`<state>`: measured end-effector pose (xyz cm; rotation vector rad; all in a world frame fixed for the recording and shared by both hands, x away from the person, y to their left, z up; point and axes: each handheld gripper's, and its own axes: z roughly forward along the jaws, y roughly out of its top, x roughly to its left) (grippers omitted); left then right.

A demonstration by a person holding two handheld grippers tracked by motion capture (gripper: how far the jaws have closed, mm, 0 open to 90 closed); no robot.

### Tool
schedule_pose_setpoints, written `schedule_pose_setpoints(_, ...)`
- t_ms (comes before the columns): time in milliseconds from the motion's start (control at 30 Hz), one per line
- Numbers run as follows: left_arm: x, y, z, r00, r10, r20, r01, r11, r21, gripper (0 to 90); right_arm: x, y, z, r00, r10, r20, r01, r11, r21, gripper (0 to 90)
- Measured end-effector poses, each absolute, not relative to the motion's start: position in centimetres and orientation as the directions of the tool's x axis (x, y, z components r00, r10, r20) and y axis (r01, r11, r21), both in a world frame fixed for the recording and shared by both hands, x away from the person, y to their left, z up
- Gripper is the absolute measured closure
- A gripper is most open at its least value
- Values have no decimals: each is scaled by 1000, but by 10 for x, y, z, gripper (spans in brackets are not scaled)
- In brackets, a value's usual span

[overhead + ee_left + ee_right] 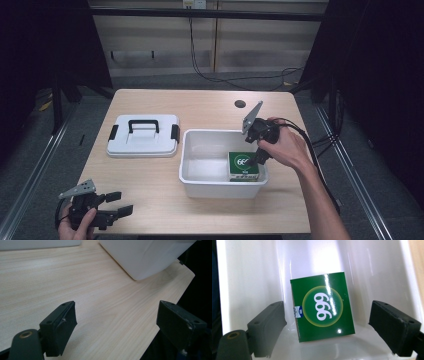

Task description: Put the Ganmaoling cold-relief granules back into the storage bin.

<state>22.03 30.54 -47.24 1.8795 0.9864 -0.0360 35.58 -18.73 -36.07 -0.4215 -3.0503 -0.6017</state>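
Jaws of the right gripper (259,156) stand spread wide inside the white bin (195,187), one to each side of the green box (322,307) and touching neither its edges nor its face; jaws of the left gripper (117,205) are likewise released, with bare counter (100,305) between them. From above, the right hand (286,146) and the gripper body cover the box's far right corner, and the print there is too small to read beyond a white mark on a green round. In the right gripper view the box lies flat on the bin floor, in the bin's near right corner as seen from the high view, its printed face up, showing "999" in white on a round with a yellowish ring; the digits run along the box's longer side, which points away from the camera toward the bin's far wall, slightly turned off square. A small blue and white label sits at the box's left edge, its wording too small to make out. The left hand (75,229) is cut off by the bottom edge of the high view, at the counter's near left corner. Left gripper view catches one rounded bin corner, its upper part cropped. A white lid (143,135) with a black handle lies flat on the counter, left of the bin and apart from it
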Motion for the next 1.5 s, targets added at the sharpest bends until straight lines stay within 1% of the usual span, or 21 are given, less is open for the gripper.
schedule_pose_setpoints(167, 220, 306, -472, 669, 616, -416, 640, -194, 744, 162, 352, -199, -356, -959, 277, 58, 273, 852, 447, 130)
schedule_pose_setpoints(333, 220, 306, -472, 670, 615, -416, 639, -191, 746, 162, 346, -209, -355, -954, 296, 47, 279, 824, 494, 134)
schedule_pose_setpoints(400, 220, 307, -472, 670, 616, -414, 637, -191, 747, 162, 344, -214, -355, -953, 299, 50, 279, 802, 527, 139)
schedule_pose_setpoints(833, 220, 307, -472, 664, 621, -416, 638, -181, 748, 162, 323, -245, -345, -918, 395, 20, 309, 686, 659, 140)
schedule_pose_setpoints(967, 220, 308, -471, 658, 626, -419, 641, -174, 748, 162, 315, -257, -348, -907, 421, 11, 324, 681, 657, 141)
schedule_pose_setpoints(1200, 219, 307, -471, 656, 629, -417, 641, -172, 748, 162, 300, -281, -353, -871, 490, 19, 372, 634, 677, 150)
schedule_pose_setpoints(1433, 219, 307, -471, 655, 630, -417, 641, -172, 748, 162, 282, -303, -361, -821, 570, 24, 412, 564, 715, 158)
schedule_pose_setpoints(1500, 219, 307, -472, 655, 630, -418, 642, -171, 748, 162, 278, -307, -365, -818, 574, 31, 420, 559, 715, 161)
